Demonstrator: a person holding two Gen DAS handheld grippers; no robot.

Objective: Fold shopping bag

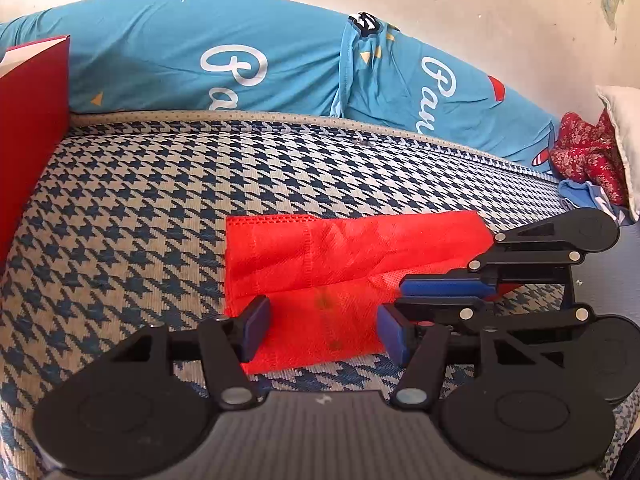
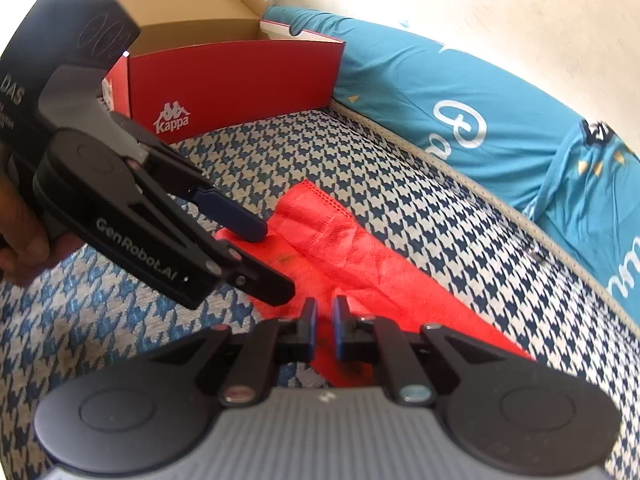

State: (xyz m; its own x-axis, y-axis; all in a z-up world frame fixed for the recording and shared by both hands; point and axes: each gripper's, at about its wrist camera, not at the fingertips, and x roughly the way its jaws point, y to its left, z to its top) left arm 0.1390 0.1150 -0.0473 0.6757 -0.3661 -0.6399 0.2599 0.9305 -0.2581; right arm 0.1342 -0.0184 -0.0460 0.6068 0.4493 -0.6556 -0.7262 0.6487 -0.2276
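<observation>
A red non-woven shopping bag [image 1: 340, 248] lies partly folded on the houndstooth mattress [image 1: 120, 200], one layer creased diagonally over another. My left gripper [image 1: 325, 330] is open just above the bag's near left part, a blue pad on each side and fabric under the gap. In the right wrist view the left gripper [image 2: 272, 262] comes in from the left over the bag [image 2: 360, 248]. My right gripper [image 2: 324, 320] is shut, its tips pinching the fabric near the bag's middle. From the left wrist view the right gripper [image 1: 400, 294] reaches in from the right, where the crease ends.
An open red Kappa shoe box [image 2: 240, 80] stands on the mattress beyond the bag's left end. Blue printed pillows [image 1: 200, 60] line the wall behind. A red floral cloth [image 1: 584, 152] and a white pillow [image 1: 620, 120] lie at the far right. A hand [image 2: 20, 240] holds the left gripper.
</observation>
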